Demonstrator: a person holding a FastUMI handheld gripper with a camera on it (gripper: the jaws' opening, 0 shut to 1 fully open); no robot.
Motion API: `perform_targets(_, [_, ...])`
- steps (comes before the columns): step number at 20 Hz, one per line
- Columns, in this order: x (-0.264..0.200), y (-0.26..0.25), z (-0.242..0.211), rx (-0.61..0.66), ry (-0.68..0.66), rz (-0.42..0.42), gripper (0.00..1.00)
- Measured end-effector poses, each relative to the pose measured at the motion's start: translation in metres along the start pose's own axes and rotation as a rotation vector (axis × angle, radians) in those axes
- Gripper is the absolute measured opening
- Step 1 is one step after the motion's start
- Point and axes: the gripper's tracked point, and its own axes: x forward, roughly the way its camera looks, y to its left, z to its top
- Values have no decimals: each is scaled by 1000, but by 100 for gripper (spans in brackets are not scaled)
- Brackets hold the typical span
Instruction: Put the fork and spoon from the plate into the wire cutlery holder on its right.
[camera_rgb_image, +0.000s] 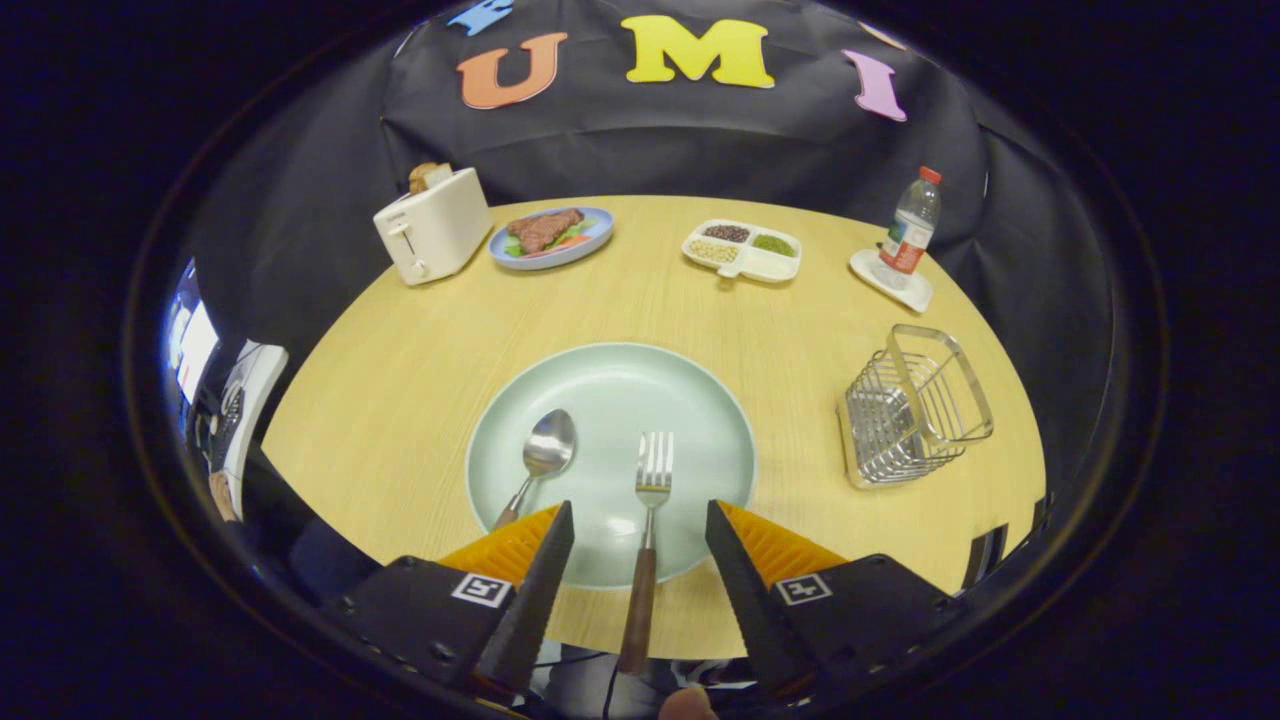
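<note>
Held above the near edge of the round wooden table (420, 350), the hand-held gripper (640, 520) has its two black, orange-backed fingers (540, 580) spread wide, gripping nothing. Between them runs the dark wooden handle of a silver fork (650, 500), which lies with its tines pointing far across a pale green round plate (690, 400) and its handle end reaching past the plate's near rim. Neither finger touches the fork.

A silver spoon with a wooden handle (540, 455) lies on the same plate, to the left of the fork and apart from it, its bowl far and its handle slanting near-left, close by the left fingertip.

To the right of the plate, well apart from it, a wire cutlery holder of silver metal (915, 410) stands on the table, nothing visible inside.

On the far side of the table sit a white toaster with bread in its slot (432, 235), a blue plate of meat and greens (550, 235), a white divided dish of beans and grains (745, 250), and, far right, a clear plastic bottle with a red cap (912, 225) standing on a small white tray (890, 280).
</note>
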Motion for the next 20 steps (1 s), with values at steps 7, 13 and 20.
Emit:
perform_targets(7, [18, 1, -19, 24, 85, -26, 63])
perform_targets(13, [23, -8, -23, 63, 117, -79, 29])
perform_targets(20, [24, -3, -27, 136, 175, -22, 2])
